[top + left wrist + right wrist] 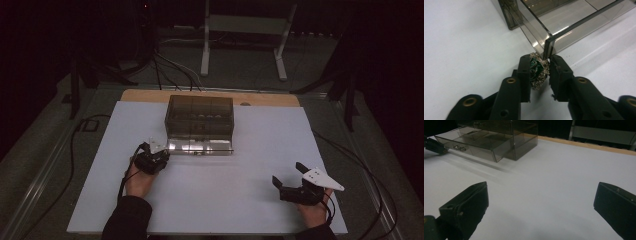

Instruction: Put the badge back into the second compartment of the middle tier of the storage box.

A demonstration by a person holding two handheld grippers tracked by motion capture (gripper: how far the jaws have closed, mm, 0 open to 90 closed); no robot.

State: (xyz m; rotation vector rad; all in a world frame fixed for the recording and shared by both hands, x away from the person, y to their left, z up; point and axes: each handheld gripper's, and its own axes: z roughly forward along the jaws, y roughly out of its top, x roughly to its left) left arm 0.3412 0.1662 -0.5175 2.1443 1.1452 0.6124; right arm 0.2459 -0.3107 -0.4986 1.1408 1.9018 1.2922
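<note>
A smoky see-through drawer box (200, 114) stands at the back middle of the white table (250, 200). Its bottom drawer (200, 146) is pulled out toward me. My left gripper (159, 151) sits at the drawer's front left corner. In the left gripper view it (539, 65) is shut on a small jewel with a green stone in a silver beaded rim (537, 71), just below the drawer's corner (548, 45). My right gripper (287, 173) rests near the table's front right, open and holding nothing (541, 192). From there the box (524, 135) and drawer (474, 146) lie far off to the left.
A wooden board edge (210, 95) runs behind the table. Beyond it on the dark floor are a white stand (242, 25) and several cables (170, 70). A cable (75, 150) trails along the table's left side.
</note>
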